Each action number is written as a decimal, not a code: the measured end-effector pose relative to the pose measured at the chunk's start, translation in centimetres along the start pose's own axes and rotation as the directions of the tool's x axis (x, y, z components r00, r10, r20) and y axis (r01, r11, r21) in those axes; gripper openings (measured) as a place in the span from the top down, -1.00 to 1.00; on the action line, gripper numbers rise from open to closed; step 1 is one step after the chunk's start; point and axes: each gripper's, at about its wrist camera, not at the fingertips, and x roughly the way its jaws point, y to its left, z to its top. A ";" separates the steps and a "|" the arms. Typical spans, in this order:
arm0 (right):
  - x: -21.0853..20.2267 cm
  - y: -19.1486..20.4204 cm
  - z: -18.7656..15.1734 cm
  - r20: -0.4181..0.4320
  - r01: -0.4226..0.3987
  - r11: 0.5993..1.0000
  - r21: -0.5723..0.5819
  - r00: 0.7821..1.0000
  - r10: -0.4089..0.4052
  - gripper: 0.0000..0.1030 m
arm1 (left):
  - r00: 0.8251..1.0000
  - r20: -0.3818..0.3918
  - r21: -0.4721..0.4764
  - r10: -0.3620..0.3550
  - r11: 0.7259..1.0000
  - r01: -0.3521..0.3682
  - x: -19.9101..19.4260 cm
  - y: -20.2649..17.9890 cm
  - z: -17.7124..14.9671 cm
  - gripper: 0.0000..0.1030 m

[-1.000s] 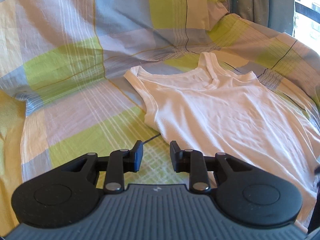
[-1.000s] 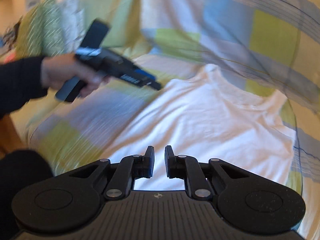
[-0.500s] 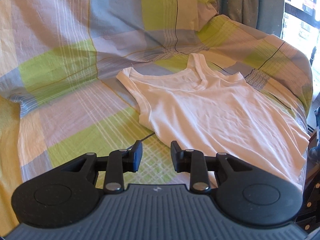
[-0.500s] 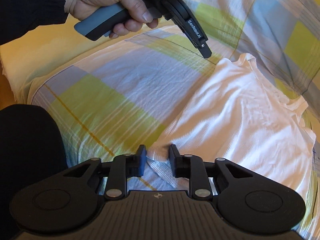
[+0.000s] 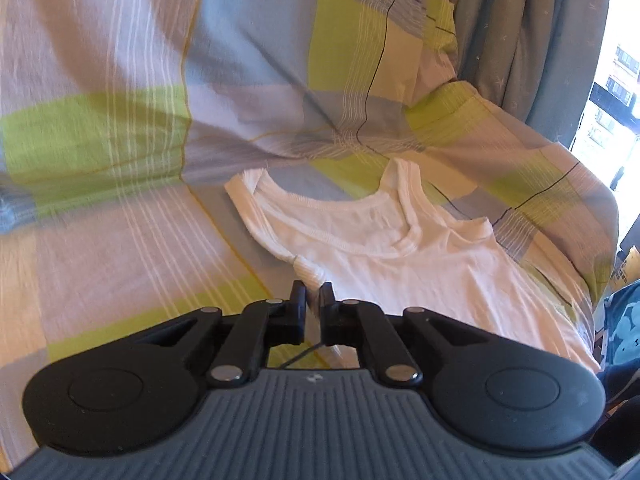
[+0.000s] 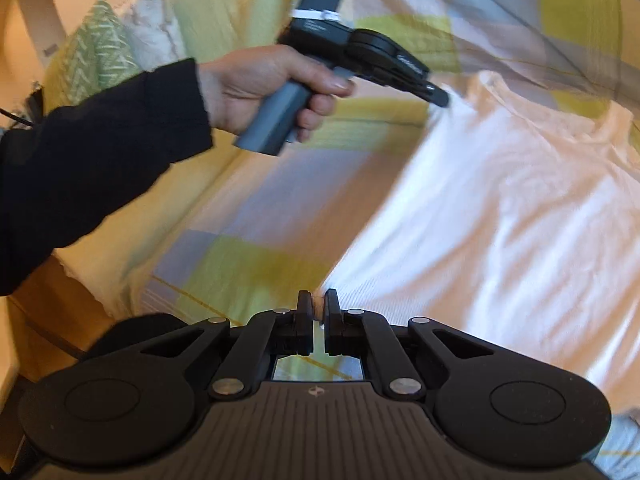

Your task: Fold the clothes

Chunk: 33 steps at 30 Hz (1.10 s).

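White tank top (image 5: pixel 404 256) spread flat on checked bedsheet (image 5: pixel 120 216). Left gripper (image 5: pixel 313 295) clenched on bunched armhole edge, fabric pinched between the 2 jaws. Right gripper (image 6: pixel 317 307) clamped on hem corner of tank top (image 6: pixel 500 216).

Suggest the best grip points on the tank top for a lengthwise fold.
Take the tank top along its left side edge: the armhole edge near the strap and the hem corner, coming in low from the bedsheet side. It lies flat and face up, so only edges offer a pinchable lip. The left gripper looks shut on the bunched armhole edge; the right gripper on the hem corner.
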 end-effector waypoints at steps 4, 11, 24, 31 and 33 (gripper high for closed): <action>1.1 0.2 0.6 -0.004 -0.014 1.000 -0.010 1.000 0.014 0.90 | 0.990 -0.052 0.140 0.134 0.982 -0.126 0.0 -0.9 0.1 0.82; 2.1 -0.2 -1.2 -0.071 0.004 0.999 -0.033 0.997 -0.006 0.90 | 0.989 -0.093 0.026 0.112 0.994 -0.110 -1.4 1.7 -2.3 0.63; 2.5 -0.1 -1.0 -0.087 0.004 0.999 -0.035 0.996 -0.007 0.89 | 0.990 -0.064 0.049 0.124 0.991 -0.121 -0.7 -0.1 -2.0 1.00; 4.4 1.4 -0.2 -0.095 -0.029 0.997 -0.073 0.995 0.022 0.89 | 0.970 -0.095 0.085 0.222 0.973 -0.214 -1.8 1.2 -2.1 1.00; 4.4 0.8 -0.6 -0.103 -0.039 0.998 -0.052 0.994 0.033 0.88 | 0.976 -0.098 0.072 0.196 0.979 -0.189 -2.2 1.1 -2.5 1.00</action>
